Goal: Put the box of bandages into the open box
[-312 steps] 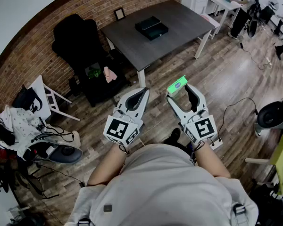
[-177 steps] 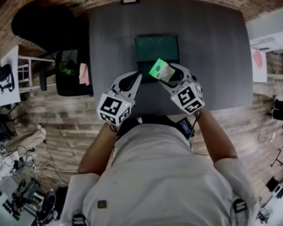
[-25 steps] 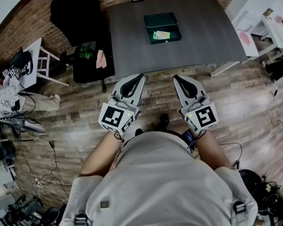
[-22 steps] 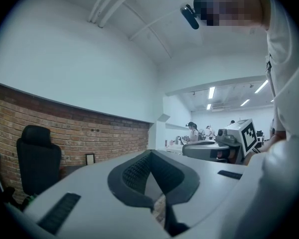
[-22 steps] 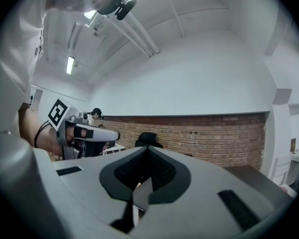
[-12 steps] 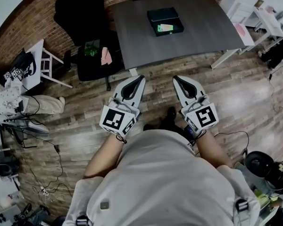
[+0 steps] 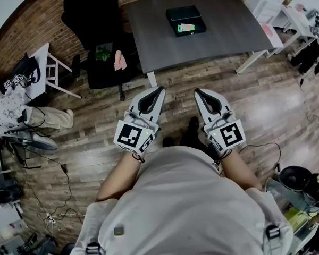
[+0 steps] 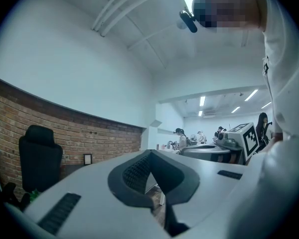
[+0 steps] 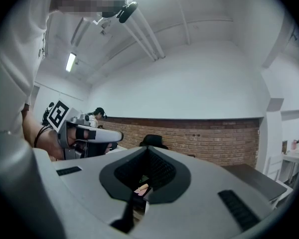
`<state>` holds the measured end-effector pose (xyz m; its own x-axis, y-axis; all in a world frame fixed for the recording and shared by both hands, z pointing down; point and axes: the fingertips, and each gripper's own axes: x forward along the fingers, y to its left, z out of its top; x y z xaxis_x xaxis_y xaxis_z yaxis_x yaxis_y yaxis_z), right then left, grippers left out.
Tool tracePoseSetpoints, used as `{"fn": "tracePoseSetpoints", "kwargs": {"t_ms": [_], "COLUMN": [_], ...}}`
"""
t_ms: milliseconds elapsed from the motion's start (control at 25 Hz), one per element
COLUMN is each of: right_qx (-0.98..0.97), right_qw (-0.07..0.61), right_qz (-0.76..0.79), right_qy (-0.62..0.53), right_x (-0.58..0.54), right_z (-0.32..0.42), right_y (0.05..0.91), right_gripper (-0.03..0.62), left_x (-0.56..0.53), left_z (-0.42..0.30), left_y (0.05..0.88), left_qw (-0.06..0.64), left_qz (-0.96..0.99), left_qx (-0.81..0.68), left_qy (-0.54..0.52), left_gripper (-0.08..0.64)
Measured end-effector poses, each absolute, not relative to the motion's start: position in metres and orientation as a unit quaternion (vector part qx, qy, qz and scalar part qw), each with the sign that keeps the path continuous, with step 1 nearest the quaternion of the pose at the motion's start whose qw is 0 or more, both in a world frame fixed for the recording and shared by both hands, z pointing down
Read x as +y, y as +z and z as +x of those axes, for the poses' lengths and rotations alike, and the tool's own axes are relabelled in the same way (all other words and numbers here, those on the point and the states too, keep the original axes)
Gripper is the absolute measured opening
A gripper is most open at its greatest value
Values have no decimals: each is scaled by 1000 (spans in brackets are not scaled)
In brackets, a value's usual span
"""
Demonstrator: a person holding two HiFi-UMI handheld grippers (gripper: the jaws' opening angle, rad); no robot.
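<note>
Far grey table (image 7: pixel 223 33), bandage box (image 7: pixel 186 27) barely legible inside open box (image 7: pixel 181 14); left gripper (image 7: pixel 160 88), right gripper (image 7: pixel 198 91) jaws closed.

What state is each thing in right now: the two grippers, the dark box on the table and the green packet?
left gripper: shut, empty, held over the wooden floor, away from the table.
right gripper: shut, empty, beside the left one.
open box: open, resting on the table.
box of bandages: lying inside the open box.
</note>
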<state>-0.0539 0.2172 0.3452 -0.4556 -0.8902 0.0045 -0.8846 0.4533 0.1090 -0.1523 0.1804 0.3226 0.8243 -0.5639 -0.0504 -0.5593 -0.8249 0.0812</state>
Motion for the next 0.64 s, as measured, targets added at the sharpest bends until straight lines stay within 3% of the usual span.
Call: {"fn": "tracePoseSetpoints", "kwargs": {"t_ms": [640], "right_qx": [-845], "right_qw": [28], "right_qz": [532], "right_qy": [-54], "right_x": [236], "right_z": [-49], "right_y": [334], "right_gripper": [21], "left_x": [198], "left_z": [-146], "left_y": [321], "left_qw": [36], "left_qz": [958], "left_qx": [-281], "left_qy": [-46], "left_gripper": [14]}}
